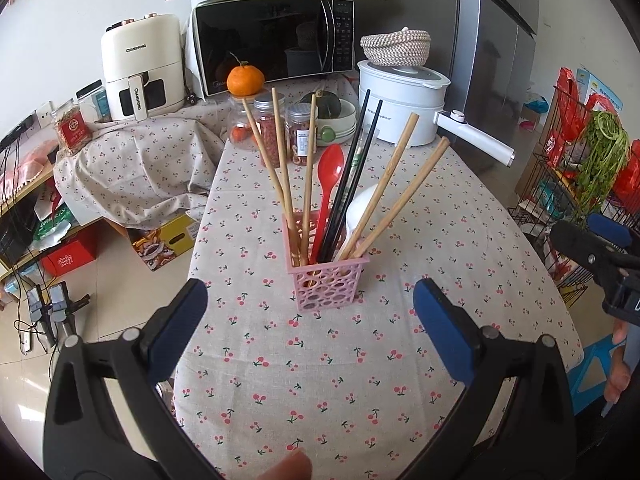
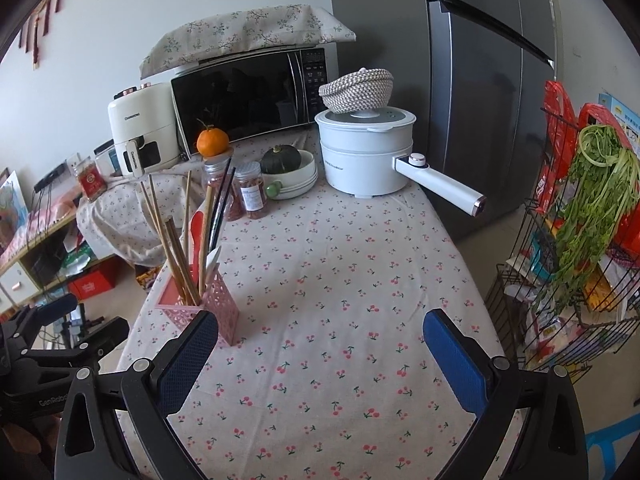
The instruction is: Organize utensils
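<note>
Left gripper (image 1: 310, 316) and right gripper (image 2: 320, 338) angle downward, jaws wide, empty.

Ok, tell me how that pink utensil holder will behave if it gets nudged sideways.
The pink holder looks like thin perforated plastic, so probably light. It is narrow and tall, and the chopsticks and red spoon lean far above its rim, so it may well tip. On the tablecloth it could drag rather than slide.
</note>
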Tool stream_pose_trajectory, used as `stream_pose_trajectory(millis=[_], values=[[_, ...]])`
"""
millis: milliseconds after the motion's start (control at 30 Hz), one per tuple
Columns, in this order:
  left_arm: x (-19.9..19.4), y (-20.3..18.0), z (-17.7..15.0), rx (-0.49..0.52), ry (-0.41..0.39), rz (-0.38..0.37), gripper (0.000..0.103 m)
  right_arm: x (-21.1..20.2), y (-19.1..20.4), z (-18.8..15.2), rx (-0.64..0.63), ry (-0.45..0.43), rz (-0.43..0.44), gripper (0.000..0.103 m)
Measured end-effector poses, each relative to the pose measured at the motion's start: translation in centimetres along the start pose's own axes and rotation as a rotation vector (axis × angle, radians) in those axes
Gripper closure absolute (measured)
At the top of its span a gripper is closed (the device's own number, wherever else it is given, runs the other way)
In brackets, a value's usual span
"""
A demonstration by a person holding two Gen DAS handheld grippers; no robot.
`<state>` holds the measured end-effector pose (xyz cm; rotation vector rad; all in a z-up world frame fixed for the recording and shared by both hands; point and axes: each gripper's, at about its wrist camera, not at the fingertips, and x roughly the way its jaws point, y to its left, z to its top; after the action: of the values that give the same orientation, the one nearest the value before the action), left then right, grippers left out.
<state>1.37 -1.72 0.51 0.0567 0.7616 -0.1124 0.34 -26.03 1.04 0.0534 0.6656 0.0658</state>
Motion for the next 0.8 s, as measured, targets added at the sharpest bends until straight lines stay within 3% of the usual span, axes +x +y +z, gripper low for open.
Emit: stream_pose_trajectory(millis=[800], values=[[-0.7,-1.6,0.4,0.003,-0.052,0.021,0.001,-0.7,-0.9,0.6,0.035,-0.024,-0.041,0.000]])
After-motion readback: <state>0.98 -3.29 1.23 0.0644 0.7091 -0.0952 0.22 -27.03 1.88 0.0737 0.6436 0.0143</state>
